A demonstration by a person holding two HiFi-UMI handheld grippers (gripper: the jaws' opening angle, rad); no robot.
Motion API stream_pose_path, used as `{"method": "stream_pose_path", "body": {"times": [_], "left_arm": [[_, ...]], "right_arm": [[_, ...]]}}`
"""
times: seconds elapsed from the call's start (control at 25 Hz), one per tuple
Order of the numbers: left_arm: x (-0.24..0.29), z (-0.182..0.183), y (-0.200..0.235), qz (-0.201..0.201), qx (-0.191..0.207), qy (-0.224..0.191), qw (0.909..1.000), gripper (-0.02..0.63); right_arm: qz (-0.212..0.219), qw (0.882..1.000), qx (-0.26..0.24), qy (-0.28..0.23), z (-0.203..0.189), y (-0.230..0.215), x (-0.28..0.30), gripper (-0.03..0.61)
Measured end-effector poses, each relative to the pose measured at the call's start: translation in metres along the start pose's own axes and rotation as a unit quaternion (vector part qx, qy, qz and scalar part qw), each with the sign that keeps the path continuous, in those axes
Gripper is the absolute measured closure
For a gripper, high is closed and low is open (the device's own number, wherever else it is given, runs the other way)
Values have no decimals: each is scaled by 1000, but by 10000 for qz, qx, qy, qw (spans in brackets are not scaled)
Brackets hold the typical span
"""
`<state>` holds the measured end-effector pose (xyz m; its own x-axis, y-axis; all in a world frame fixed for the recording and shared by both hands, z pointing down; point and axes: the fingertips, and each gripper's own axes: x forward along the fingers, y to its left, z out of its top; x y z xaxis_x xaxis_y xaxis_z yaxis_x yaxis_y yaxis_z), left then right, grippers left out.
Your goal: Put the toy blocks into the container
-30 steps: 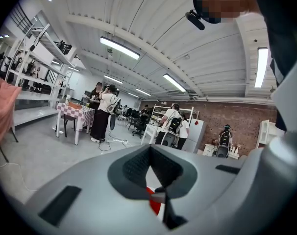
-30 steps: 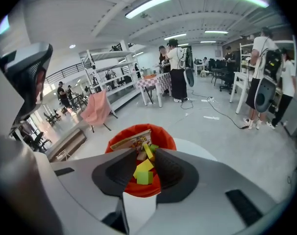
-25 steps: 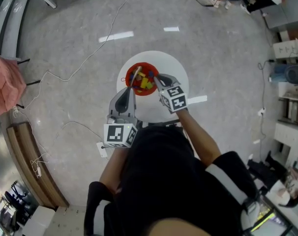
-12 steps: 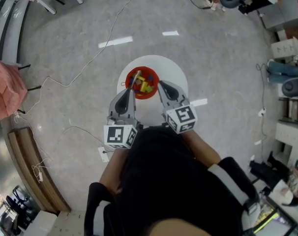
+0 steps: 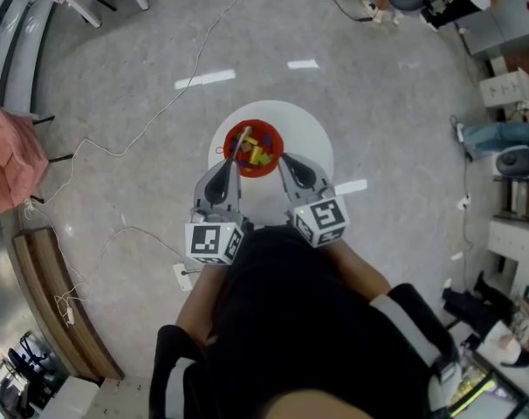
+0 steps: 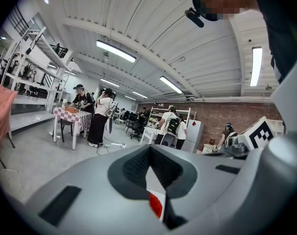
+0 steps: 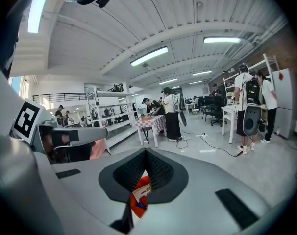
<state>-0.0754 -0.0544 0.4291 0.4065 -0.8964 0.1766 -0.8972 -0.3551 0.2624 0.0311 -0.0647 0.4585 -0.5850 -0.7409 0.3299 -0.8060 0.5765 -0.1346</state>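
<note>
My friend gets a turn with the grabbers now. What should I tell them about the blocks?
Left gripper: shut, empty, tip at the near edge of the red bowl.
Right gripper: shut, empty, also at the bowl's near edge.
Toy blocks: piled in the bowl on the round white table.
Done: no block shows loose on the table.
Left: probably nothing, just check around the bowl.

Round white table [image 5: 310, 134], red container [image 5: 273, 133] on top
</note>
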Motion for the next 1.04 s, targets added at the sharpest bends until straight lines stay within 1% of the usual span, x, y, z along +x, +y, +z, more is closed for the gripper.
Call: {"method": "stream_pose_path", "body": {"times": [0.28, 0.56, 0.72, 1.04], "left_arm": [[-6, 3, 4, 32, -4, -33, 10000, 617], [-9, 0, 8, 26, -23, -32, 10000, 617], [-10, 1, 9, 23, -33, -41, 10000, 617], [-11, 2, 10, 28, -46, -13, 10000, 617]], "right_arm": [[76, 9999, -77, -5, 4, 8, 0, 582], [-27, 10000, -48, 60, -2, 10, 2, 583], [100, 9999, -121, -19, 5, 17, 2, 582], [60, 9999, -139, -58, 6, 16, 2, 583]]}}
